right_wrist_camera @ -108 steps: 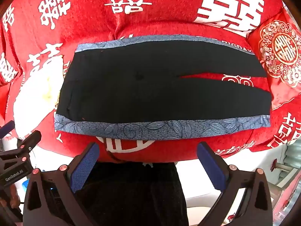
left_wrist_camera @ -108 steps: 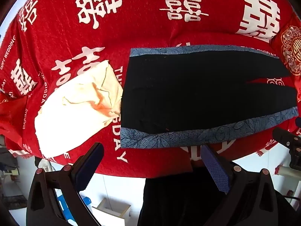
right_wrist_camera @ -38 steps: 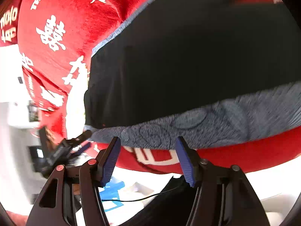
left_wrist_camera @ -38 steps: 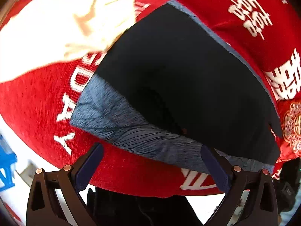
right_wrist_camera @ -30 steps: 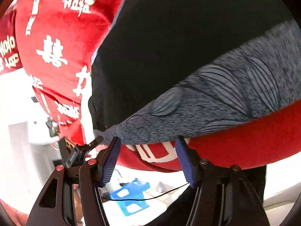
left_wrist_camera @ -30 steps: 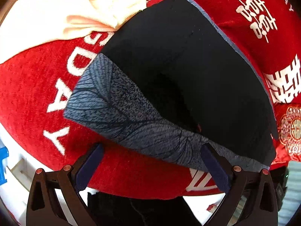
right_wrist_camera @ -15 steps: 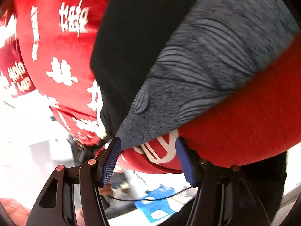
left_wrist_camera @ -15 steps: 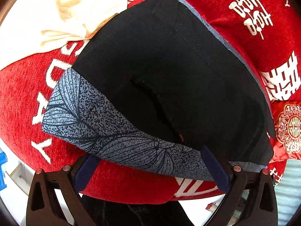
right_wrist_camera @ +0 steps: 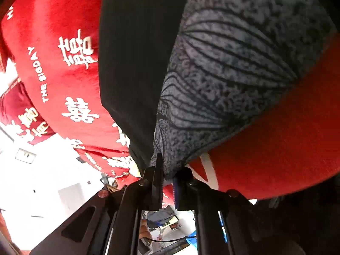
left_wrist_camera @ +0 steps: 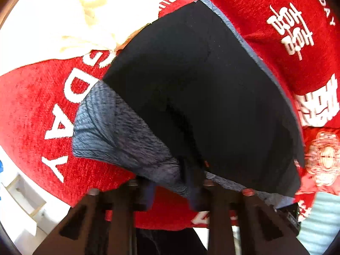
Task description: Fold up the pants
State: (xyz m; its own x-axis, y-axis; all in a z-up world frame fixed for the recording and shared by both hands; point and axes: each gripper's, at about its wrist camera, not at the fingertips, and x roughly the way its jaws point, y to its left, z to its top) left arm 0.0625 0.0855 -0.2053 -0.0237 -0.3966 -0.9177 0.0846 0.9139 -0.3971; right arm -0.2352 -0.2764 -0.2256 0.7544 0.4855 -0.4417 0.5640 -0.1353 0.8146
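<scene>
Holding: my left gripper (left_wrist_camera: pixel 172 193) is clenched on the near printed grey band of the pants (left_wrist_camera: pixel 204 89), its fingers drawn together with cloth bunched between them; my right gripper (right_wrist_camera: pixel 167 182) is pinched tight on the same grey band (right_wrist_camera: pixel 229 80), the fabric gathered to a point at its tips.

Where the pants lie: spread flat on the red bedspread (left_wrist_camera: pixel 31 106), which carries white lettering; the black body of the pants runs away from me, with a second grey band along its far edge.

Landmark: taking the pants as reference, a cream cloth (left_wrist_camera: pixel 74 17) lies just beside their waist end, on my left; a red patterned cushion (left_wrist_camera: pixel 323 155) sits past their leg end, on my right.

Long axis: the pants run left to right across me, waist to the left, legs to the right.

Key relation: both grippers grip the near long edge, and the rest of the pants lies ahead of them. I judge the fold turns on carrying this near edge away from me onto the far band.

Nearer hand: my left is nearer the waist; how far along the band my right grips I cannot tell.

Risk: I judge uneven lifting would skew the edges.
</scene>
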